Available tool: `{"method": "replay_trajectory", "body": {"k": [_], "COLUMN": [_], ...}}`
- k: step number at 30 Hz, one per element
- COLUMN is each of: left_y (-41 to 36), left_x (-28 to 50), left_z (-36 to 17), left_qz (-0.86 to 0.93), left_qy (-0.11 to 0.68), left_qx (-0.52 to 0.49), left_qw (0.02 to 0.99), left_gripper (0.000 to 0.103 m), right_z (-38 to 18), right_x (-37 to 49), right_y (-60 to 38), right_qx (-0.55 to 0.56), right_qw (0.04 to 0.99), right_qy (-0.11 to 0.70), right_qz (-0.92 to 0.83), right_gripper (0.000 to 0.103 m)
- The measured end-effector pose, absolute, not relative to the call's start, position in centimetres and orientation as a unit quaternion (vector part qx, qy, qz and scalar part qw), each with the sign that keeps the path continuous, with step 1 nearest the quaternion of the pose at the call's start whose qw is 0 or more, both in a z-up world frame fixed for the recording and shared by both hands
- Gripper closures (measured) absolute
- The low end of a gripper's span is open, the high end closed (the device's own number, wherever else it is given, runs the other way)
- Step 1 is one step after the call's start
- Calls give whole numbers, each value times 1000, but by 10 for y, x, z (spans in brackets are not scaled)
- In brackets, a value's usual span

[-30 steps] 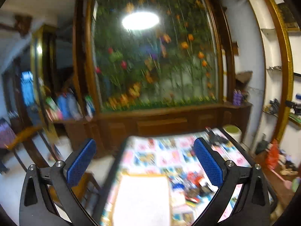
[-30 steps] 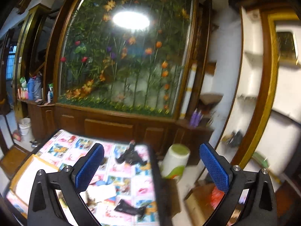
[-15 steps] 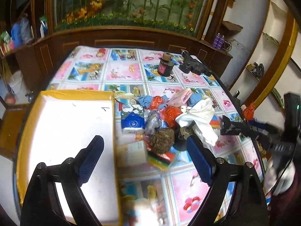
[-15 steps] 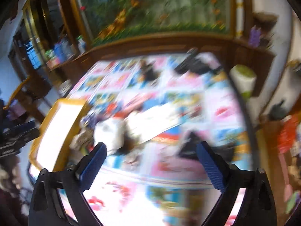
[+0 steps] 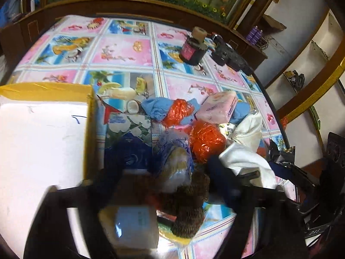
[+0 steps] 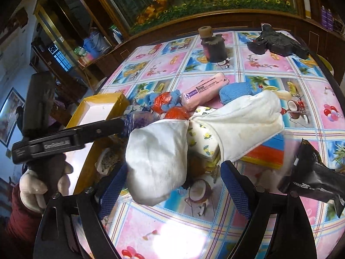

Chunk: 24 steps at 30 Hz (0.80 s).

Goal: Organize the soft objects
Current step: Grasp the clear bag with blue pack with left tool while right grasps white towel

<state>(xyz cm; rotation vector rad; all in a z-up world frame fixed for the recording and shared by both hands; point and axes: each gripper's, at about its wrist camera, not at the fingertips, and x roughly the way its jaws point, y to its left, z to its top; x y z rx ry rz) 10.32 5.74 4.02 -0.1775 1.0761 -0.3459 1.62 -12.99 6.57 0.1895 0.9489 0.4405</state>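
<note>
A heap of soft things lies mid-table: a white cloth (image 6: 159, 153) (image 5: 248, 155), a pink tissue pack (image 6: 204, 90) (image 5: 217, 108), blue cloths (image 5: 159, 108), orange plastic bags (image 5: 204, 140), a clear bag (image 5: 176, 161) and a brown scrubber (image 5: 189, 202). My right gripper (image 6: 172, 185) is open, its pads on either side of the white cloth's near end. My left gripper (image 5: 168, 172) is open and blurred, over the clear bag and scrubber. It also shows in the right wrist view (image 6: 71, 138).
A yellow-rimmed white tray (image 5: 38, 138) (image 6: 97, 108) lies left of the heap. A dark jar (image 5: 193, 50) and a black gadget (image 6: 278, 41) stand at the far side. A black packet (image 6: 312, 174) lies at right. A small white box (image 5: 133, 224) is near.
Both grippers have tilted down from the flower mural and dropped close to the heap. The right one now straddles the white cloth, the left hangs over the clear bag.
</note>
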Motion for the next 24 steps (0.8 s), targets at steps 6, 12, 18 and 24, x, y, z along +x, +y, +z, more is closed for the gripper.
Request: {"method": "replay_trajectory", "body": {"k": [6,12,18,24], "left_y": [63,83,111,169], "left_x": [101,85,57,37], "left_z": [37,74,105,121], "left_qz": [-159,-174,-184,-145], "left_qy": [508,468,431,407], "left_qx": [-94,-133,-157,-168], "left_qw": [841,856,869,886], "left_gripper": [77,77,77,77], "right_z": [60,71,96,128], "right_x": [25,18,-4,-33], "right_y": [-123,-130,-141,-127], "right_qx": [105,114,113,90], "right_qw": [853,868,887,900], "right_qy": [451,430,394,361], "right_qz": [240,222,211,225], "right_gripper": [64,73,75,75]}}
